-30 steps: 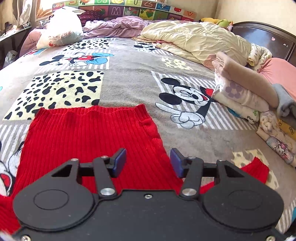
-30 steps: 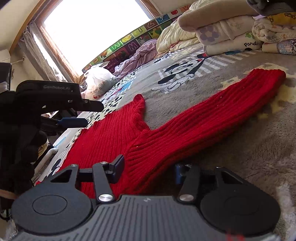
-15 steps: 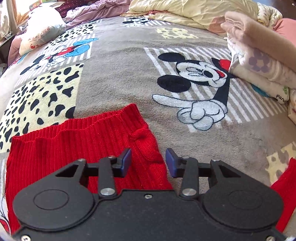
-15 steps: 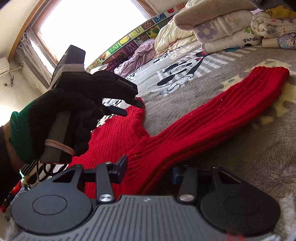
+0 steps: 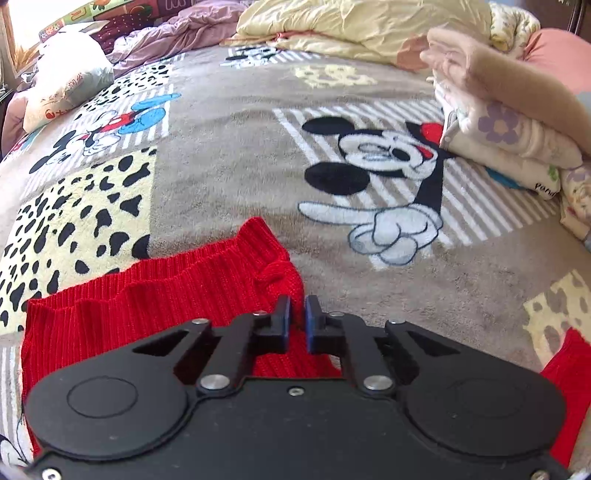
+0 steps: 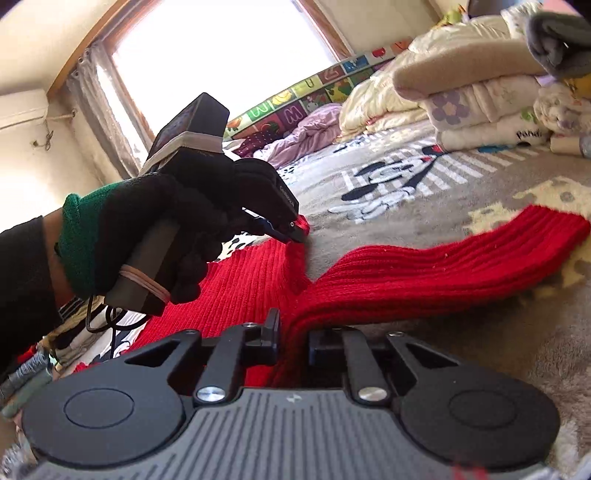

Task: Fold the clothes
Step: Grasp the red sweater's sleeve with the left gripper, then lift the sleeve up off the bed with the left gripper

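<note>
A red ribbed sweater [image 5: 147,295] lies flat on the cartoon-print blanket [image 5: 240,147]. My left gripper [image 5: 297,306] points down at the sweater's right hem corner, and its blue pads are shut on the knit edge. In the right wrist view a black-gloved hand [image 6: 147,221] holds that left gripper [image 6: 297,236], with its tips pinching the corner. My right gripper [image 6: 293,328] is shut on a raised fold of the sweater [image 6: 424,266] where the long sleeve meets the body. The sleeve stretches away to the right on the blanket.
A stack of folded clothes [image 5: 498,129] stands at the bed's right side, also in the right wrist view [image 6: 472,103]. A cream quilt [image 5: 369,26] and a white bag [image 5: 62,88] lie at the far end. A bright window [image 6: 221,55] is behind.
My left gripper moved right along the sweater to its hem corner and shut on it. My right gripper closed on the fold at the sleeve base without shifting.
</note>
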`<state>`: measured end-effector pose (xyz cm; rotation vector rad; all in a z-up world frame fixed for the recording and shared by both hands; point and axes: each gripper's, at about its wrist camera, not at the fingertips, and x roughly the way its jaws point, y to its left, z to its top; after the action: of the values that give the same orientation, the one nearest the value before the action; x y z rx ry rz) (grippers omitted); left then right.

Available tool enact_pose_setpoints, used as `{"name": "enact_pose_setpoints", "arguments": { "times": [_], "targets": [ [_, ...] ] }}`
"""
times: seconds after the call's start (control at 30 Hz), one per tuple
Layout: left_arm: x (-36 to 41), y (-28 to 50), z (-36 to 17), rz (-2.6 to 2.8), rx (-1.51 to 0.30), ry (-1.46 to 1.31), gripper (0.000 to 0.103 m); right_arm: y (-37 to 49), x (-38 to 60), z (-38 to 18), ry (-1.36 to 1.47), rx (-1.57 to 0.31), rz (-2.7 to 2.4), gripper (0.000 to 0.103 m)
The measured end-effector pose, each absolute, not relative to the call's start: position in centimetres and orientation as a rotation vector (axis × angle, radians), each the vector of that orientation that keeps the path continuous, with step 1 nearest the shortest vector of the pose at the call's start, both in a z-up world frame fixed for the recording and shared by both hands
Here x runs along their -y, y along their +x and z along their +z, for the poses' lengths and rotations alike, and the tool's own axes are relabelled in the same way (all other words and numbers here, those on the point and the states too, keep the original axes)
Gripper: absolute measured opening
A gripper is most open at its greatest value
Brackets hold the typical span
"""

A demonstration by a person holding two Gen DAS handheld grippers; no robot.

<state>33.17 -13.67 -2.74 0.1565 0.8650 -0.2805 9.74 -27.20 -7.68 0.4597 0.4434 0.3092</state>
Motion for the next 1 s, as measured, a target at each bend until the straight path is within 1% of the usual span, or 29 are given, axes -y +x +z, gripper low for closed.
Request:
{"name": "enact_pose_setpoints", "arguments": {
  "times": [0.17, 0.37, 0.7, 0.93, 1.0],
  "targets": [
    [10.2, 32.3, -1.1, -0.308, -0.805, 0.050, 0.007, 8.3, 24.5, -6.2, 0.301, -0.362, 0.392, 0.014],
    [6.7, 31.8, -1.1, -0.295, -0.796, -0.015, 0.007, 7.3, 20.6, -5.6, 0.114, -0.330, 0.488, 0.014],
    [4.6, 32.3, -4.1, -0.270, -0.821, -0.023, 0.006, 7.5, 16.0, -6.7, -0.028, -0.414, 0.581, 0.014],
    [3.6, 32.0, -6.4, -0.237, -0.834, -0.054, 0.006, 8.2, 15.7, -7.0, -0.022, -0.484, 0.598, 0.014],
    [3.9, 32.0, -6.3, -0.242, -0.824, -0.021, 0.006, 8.3, 15.6, -7.1, -0.024, -0.495, 0.601, 0.014]
  ]
}}
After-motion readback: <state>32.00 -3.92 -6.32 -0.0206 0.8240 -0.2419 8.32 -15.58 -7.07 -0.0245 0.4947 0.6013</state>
